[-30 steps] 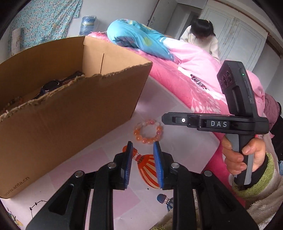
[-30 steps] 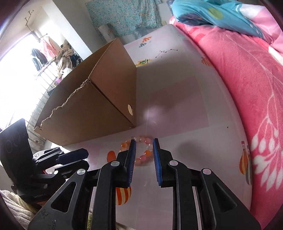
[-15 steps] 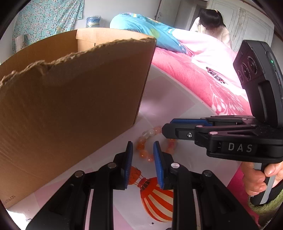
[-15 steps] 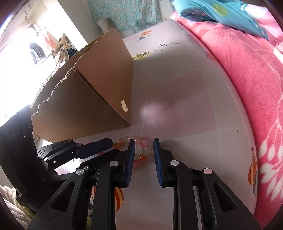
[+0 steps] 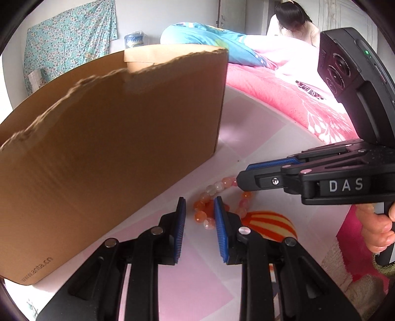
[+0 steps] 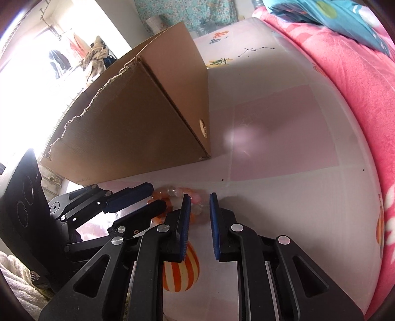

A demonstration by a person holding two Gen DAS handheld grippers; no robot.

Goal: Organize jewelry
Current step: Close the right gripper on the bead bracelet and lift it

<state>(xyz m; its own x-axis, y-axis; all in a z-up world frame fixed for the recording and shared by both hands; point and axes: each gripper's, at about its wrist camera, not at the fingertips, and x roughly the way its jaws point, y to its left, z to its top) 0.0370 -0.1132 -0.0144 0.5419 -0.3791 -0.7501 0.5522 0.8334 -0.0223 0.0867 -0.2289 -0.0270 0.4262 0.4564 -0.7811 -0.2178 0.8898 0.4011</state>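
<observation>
The left gripper (image 5: pixel 197 207) stood narrowly parted with the near arc of the bead bracelet (image 5: pixel 208 191) between its blue pads, none seen pressing, while the right gripper (image 6: pixel 199 203) was closing over the bracelet's far side, beads between its jaws, the pads not visibly biting. The bracelet lay on a pink-and-white patterned mat (image 6: pixel 284 138) beside a striped balloon print (image 5: pixel 269 223), just off the corner of a torn cardboard box (image 5: pixel 111 148), and beyond ran a pink blanket (image 6: pixel 358 86), where a person (image 5: pixel 293 22) sat
</observation>
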